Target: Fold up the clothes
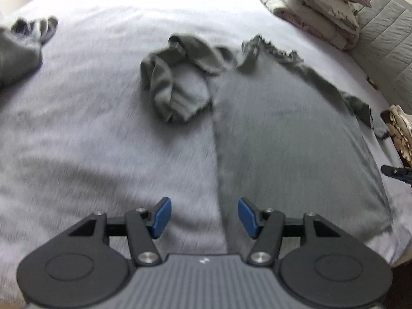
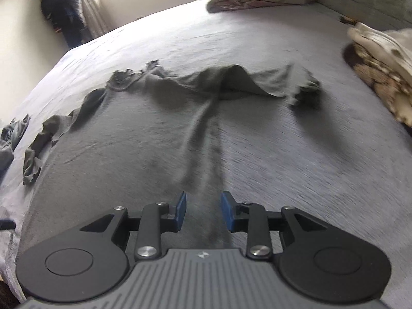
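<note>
A grey T-shirt (image 1: 291,149) lies spread flat on the bed, its left sleeve (image 1: 175,82) crumpled beside it. My left gripper (image 1: 205,217) hovers open above the shirt's left hem edge, and nothing is between its blue pads (image 1: 162,217). In the right wrist view the same shirt (image 2: 123,154) has a raised crease (image 2: 198,139) running toward my right gripper (image 2: 204,211). That gripper stands open over the shirt's right edge, and its pads (image 2: 181,211) do not press the cloth. A black part of the right gripper (image 1: 396,172) shows at the left view's right edge.
The bed sheet (image 1: 90,141) is pale lilac. Another grey garment (image 1: 18,51) lies at the far left. Folded bedding (image 1: 316,7) is stacked at the headboard, and a patterned cloth (image 2: 381,74) sits to the right. Dark clothes (image 2: 64,7) hang in the room's corner.
</note>
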### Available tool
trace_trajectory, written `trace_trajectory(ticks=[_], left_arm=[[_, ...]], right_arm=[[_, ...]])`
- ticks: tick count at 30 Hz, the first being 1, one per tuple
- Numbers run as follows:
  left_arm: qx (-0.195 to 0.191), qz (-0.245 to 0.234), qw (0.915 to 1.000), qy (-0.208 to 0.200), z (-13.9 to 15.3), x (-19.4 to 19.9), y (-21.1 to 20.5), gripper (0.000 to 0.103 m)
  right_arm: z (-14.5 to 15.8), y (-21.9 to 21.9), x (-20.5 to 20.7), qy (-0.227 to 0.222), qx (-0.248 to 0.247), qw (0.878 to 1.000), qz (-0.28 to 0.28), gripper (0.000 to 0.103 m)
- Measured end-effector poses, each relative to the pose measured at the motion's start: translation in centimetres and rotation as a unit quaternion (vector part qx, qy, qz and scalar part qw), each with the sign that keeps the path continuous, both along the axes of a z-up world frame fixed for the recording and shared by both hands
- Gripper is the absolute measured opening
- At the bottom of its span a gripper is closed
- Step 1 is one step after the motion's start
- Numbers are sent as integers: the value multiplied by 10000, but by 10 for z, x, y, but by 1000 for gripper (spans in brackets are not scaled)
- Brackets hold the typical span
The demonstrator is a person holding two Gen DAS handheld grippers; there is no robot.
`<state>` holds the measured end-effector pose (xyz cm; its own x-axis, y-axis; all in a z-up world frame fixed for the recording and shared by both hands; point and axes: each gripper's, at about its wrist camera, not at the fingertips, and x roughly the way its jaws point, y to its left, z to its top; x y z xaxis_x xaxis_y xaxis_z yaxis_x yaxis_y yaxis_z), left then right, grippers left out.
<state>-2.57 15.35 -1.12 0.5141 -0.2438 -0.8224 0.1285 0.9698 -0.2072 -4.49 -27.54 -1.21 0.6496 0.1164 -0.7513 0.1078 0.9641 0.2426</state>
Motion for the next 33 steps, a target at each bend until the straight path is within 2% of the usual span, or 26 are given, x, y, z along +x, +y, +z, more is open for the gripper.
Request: trace_trajectory(ticks=[4, 7, 12, 15, 17, 18, 21, 23, 26, 29, 33], left_arm=[[125, 48, 9997, -227, 4, 16, -19, 61], [46, -10, 9994, -343, 6, 24, -34, 69], [32, -165, 9985, -527, 12, 38, -63, 71], [-146, -224, 9965, -795, 18, 44, -78, 75], [-276, -341, 9938, -1019, 18, 49, -90, 80], [-316, -419, 9920, -1147, 16, 51, -97, 80], [-367, -762, 9818, -1699, 3, 55, -115, 81], [-187, -974, 9744, -2018, -10, 57, -124, 81], [254, -1182, 9697, -2122, -31, 62, -131, 82], [538, -1181, 9718, -1971, -45, 66, -127, 84], [536, -1099, 9714, -2037, -47, 60, -110, 90]], right_arm=[[0, 22, 18, -72, -185, 9995, 264, 33], [-1, 34, 31, -82, -245, 9990, 360, 33], [-6, 50, 48, -205, -269, 9990, 292, 36], [-11, 60, 55, -310, -330, 9988, 183, 37], [-13, 69, 60, -420, -392, 9982, 162, 40], [-15, 75, 61, -479, -455, 9976, 183, 45], [-21, 89, 63, -656, -679, 9950, 318, 53], [-26, 97, 63, -770, -884, 9919, 495, 56], [-32, 103, 60, -982, -1188, 9858, 665, 60], [-36, 97, 57, -1149, -1248, 9828, 732, 67], [-39, 86, 52, -1255, -1144, 9819, 842, 72]])
